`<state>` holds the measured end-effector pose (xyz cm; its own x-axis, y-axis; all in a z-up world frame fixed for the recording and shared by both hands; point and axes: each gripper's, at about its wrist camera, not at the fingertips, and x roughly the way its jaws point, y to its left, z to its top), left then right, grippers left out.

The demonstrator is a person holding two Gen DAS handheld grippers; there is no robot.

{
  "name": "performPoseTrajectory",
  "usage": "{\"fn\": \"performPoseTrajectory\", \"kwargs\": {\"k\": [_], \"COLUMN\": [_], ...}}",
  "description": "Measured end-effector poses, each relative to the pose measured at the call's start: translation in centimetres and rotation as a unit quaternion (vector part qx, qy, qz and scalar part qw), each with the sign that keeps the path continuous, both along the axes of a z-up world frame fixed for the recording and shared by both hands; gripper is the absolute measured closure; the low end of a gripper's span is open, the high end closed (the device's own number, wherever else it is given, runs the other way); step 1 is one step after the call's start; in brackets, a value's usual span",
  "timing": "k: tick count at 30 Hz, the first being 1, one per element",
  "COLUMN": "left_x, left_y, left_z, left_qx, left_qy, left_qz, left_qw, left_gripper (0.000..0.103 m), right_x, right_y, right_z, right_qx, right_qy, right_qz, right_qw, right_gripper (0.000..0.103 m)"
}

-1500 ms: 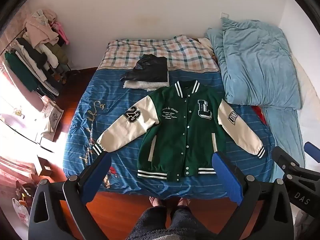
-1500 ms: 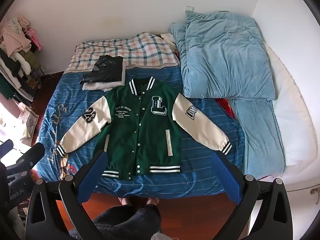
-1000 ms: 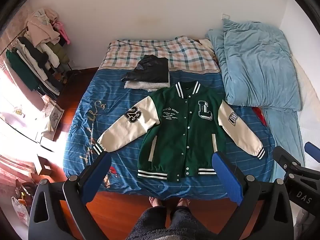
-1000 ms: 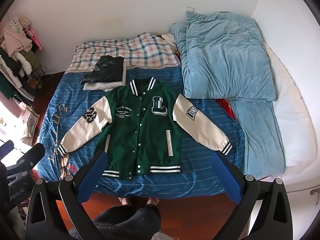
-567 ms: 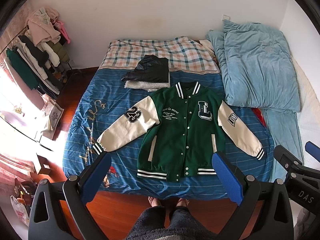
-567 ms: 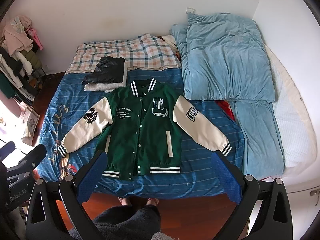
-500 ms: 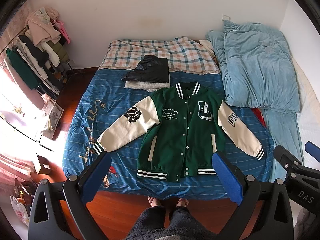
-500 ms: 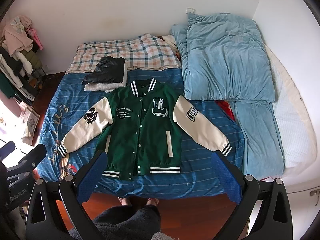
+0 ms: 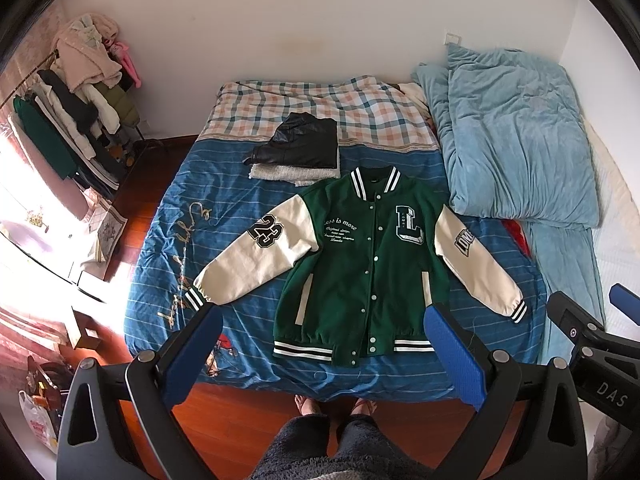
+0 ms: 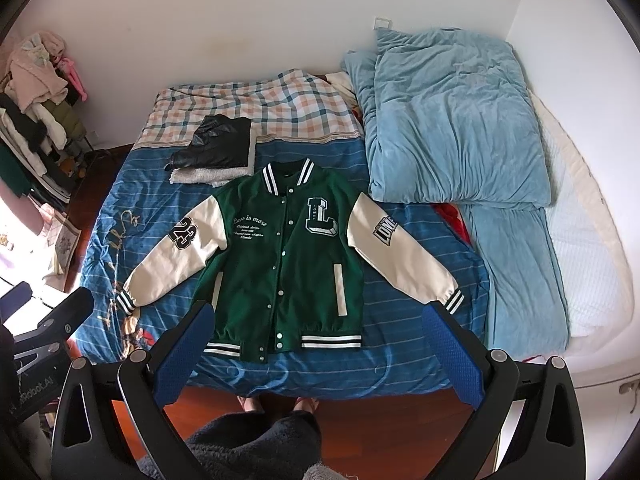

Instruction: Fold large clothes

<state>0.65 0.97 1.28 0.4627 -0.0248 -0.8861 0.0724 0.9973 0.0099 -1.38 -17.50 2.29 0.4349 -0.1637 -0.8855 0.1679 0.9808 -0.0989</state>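
A green varsity jacket (image 9: 360, 272) with cream sleeves lies flat and face up on the blue striped bed (image 9: 240, 304), sleeves spread out to both sides; it also shows in the right wrist view (image 10: 288, 264). My left gripper (image 9: 324, 344) is open and empty, held high above the foot of the bed. My right gripper (image 10: 320, 340) is open and empty, also high above the bed's near edge. Neither touches the jacket.
A folded black leather garment on a white fleece (image 9: 296, 152) lies behind the jacket. A light blue duvet (image 9: 516, 140) is piled at the right. A clothes rack (image 9: 68, 120) stands at the left wall. My feet (image 9: 332, 404) stand on the wooden floor.
Both views have drifted very slightly; the jacket and both open grippers stay as they were.
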Motion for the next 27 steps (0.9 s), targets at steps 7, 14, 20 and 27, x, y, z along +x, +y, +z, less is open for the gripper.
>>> {"fn": "performPoseTrajectory", "kwargs": {"k": [7,14,20,27], "left_x": [0.16,0.31,0.29,0.27], "left_y": [-0.37,-0.95,-0.91,-0.89], "left_z": [0.2,0.79,0.79,0.78], "left_qx": [-0.001,0.0,-0.001,-0.002], "left_qy": [0.0,-0.003,-0.003,-0.002], "left_qz": [0.001,0.003,0.003,0.003], "left_qw": [1.0,1.0,1.0,1.0], "left_gripper": [0.0,0.0,0.0,0.0], "right_x": [-0.02,-0.06,-0.06,-0.05], "right_y": [0.0,-0.01,0.0,-0.03], "right_z": [0.06,0.02,0.02,-0.02], "right_qx": [0.0,0.0,0.0,-0.001], "right_qy": [-0.001,-0.001,-0.001,-0.001], "right_qz": [0.0,0.001,0.001,0.002], "right_qw": [1.0,1.0,1.0,1.0], "right_gripper": [0.0,0.0,0.0,0.0]}}
